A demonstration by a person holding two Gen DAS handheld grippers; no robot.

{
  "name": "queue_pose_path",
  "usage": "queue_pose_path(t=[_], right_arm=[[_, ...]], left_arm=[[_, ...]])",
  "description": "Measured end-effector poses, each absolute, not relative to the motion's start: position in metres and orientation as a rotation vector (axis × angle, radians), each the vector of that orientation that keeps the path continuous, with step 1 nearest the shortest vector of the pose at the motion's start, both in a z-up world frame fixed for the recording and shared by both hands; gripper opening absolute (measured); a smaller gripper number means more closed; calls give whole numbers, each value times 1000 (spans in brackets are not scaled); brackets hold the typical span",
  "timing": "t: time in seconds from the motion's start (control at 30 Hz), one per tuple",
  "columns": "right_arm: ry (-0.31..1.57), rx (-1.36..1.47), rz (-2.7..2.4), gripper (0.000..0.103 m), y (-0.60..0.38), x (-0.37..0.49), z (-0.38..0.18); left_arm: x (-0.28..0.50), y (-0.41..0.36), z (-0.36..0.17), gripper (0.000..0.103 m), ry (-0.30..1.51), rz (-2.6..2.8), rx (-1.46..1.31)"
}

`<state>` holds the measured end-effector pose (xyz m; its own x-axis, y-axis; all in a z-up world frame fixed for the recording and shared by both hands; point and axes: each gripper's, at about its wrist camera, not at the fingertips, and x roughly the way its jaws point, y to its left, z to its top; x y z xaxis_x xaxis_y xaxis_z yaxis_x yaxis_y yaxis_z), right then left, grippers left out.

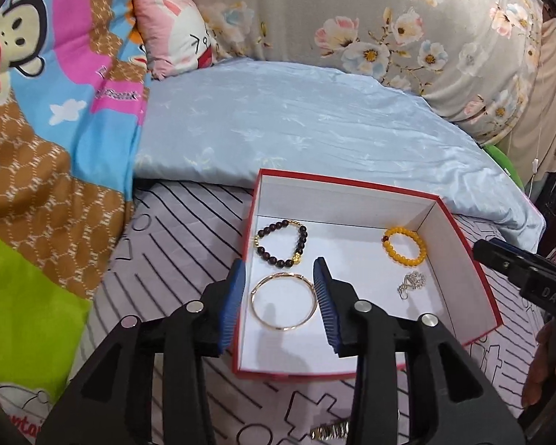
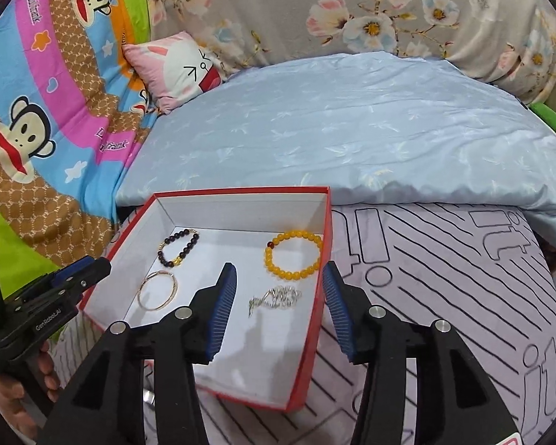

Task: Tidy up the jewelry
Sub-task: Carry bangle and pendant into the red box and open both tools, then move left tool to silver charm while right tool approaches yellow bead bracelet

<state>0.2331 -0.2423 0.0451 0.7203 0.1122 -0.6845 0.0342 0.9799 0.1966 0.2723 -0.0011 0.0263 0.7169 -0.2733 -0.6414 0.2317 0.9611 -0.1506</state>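
A red box (image 1: 459, 230) with a white lining is seen standing open on a lilac sheet (image 1: 174, 230) printed with black lines, its far wall close against a pale blue quilt (image 1: 296, 118). Four pieces of jewelry are laid on the box floor, all apart from one another. A dark bead bracelet (image 1: 282, 243) with gold links is found in the far left corner, and a yellow bead bracelet (image 1: 404, 245) in the far right corner. A thin gold bangle (image 1: 283, 301) is placed in front of the dark bracelet, and a crumpled silver chain (image 1: 411, 283) in front of the yellow one. The left gripper (image 1: 281, 298) is held over the box's left side with its jaws partly open; the bangle is framed between the blue pads (image 1: 324, 296) but is lying flat on the floor, gripped by nothing. The right gripper (image 2: 280, 302) is held over the box's right side, jaws likewise partly open, one finger inside the box and the other outside its right wall; the chain is seen lying loose between them, not gripped. A monkey-print blanket (image 1: 55, 111), a pink pillow (image 1: 174, 33) and a floral cover (image 1: 407, 29) are noted beyond the quilt. A hand (image 2: 22, 389) is seen on the left gripper's handle.
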Motion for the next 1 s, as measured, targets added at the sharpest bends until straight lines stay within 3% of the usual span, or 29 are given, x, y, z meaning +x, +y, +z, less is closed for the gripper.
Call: queue_pose_path(t=[0.07,0.23,0.33,1.0], right_arm=[[760,184,33,49,-241,218,49],[744,144,1,49,-237,169,57],[750,145,-2,49,-236,142,56],[868,243,-15,49,-221,32,4]], left_arm=[[263,1,33,43,712,-274,-59],[229,9,41,44,717,-287,-67],[204,13,38,54,721,-285,-56],[104,0,-20,54,891,-385,-79]])
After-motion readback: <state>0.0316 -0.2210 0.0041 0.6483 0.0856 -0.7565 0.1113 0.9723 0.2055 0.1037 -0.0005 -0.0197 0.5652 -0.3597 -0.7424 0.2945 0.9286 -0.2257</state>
